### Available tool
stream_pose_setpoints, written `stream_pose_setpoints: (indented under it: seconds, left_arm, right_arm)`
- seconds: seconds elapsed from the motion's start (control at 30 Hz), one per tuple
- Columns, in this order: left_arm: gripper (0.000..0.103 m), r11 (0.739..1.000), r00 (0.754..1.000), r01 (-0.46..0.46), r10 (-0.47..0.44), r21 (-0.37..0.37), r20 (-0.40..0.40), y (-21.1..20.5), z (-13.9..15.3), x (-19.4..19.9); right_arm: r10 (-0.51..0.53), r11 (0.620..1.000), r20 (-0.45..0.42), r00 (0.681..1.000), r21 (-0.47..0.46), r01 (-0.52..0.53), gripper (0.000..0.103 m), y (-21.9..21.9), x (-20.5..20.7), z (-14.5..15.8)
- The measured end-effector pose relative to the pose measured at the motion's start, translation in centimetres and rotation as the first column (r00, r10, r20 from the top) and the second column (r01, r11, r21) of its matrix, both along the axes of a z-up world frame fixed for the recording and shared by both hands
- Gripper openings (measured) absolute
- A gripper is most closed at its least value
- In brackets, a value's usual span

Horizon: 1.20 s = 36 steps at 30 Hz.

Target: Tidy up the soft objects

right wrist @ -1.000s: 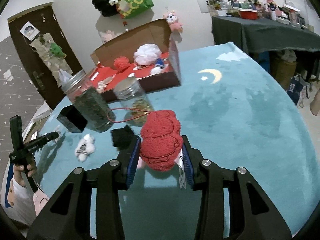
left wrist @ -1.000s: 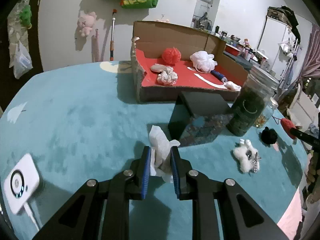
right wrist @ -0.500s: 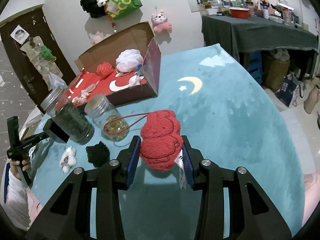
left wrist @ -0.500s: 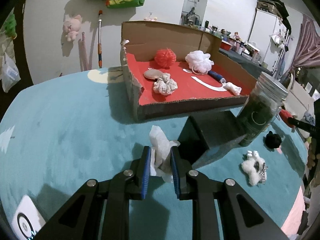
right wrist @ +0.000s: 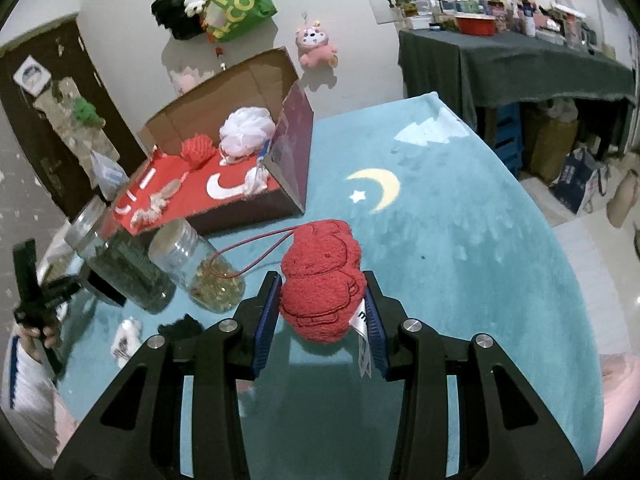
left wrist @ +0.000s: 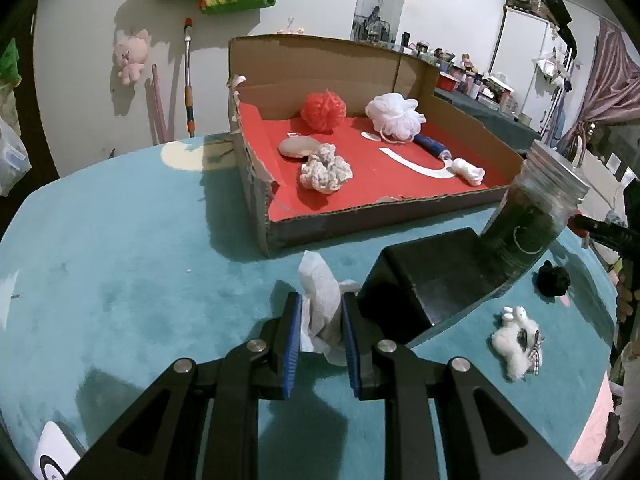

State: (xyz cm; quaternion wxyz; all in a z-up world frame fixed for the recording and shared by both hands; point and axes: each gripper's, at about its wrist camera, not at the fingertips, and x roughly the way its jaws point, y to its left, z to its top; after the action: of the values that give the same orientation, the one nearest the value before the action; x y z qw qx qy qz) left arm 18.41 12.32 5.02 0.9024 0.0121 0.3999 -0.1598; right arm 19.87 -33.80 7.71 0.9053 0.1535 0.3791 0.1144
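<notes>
In the left wrist view we see our left gripper (left wrist: 320, 320) at bottom centre pinching a crumpled white tissue (left wrist: 320, 300) above the teal rug (left wrist: 120, 260). The cardboard box (left wrist: 332, 64) fills the upper middle, holding a red pompom (left wrist: 323, 106), a white bath puff (left wrist: 394, 117) and a cream scrunchie (left wrist: 326, 174). A dark jar (left wrist: 532, 220) stands at right, beside a black box (left wrist: 432, 276); a white fluffy toy (left wrist: 516, 346) lies lower right. In the right wrist view, our right gripper (right wrist: 322, 308) clamps a red plush toy (right wrist: 322, 280) at centre.
</notes>
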Motion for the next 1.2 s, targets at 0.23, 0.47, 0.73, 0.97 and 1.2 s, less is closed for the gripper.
stream_pose_setpoints:
  seconds: [0.23,0.47,0.73,0.97,1.2]
  left_arm:
    - [0.021,1.000,1.000,0.006,-0.006,-0.007,-0.004,-0.2,0.1,0.1]
    - [0.021,1.000,1.000,0.017,-0.017,-0.016,0.009,-0.4,0.7,0.3]
    - [0.021,0.999,0.999,0.033,-0.032,-0.013,0.039,-0.5,2.3,0.8]
    - [0.021,0.998,0.996,0.059,-0.060,0.016,0.069,-1.9,4.4,2.1]
    - [0.021,0.994,0.991,0.098,-0.102,0.046,0.088,-4.1,6.7,4.5]
  right_arm:
    - [-0.028,0.996,0.002,1.000,0.090,0.028,0.038,-0.9,0.3,0.0]
    - [0.043,0.993,0.006,0.999,0.109,-0.044,0.038,1.9,1.5,0.0]
    - [0.081,0.990,0.031,0.996,0.117,-0.084,0.038,4.1,3.4,0.4]
    - [0.109,0.990,0.052,0.993,0.087,-0.113,0.038,4.6,4.9,2.0]
    - [0.170,0.985,0.072,0.983,0.018,-0.171,0.038,6.4,7.3,4.7]
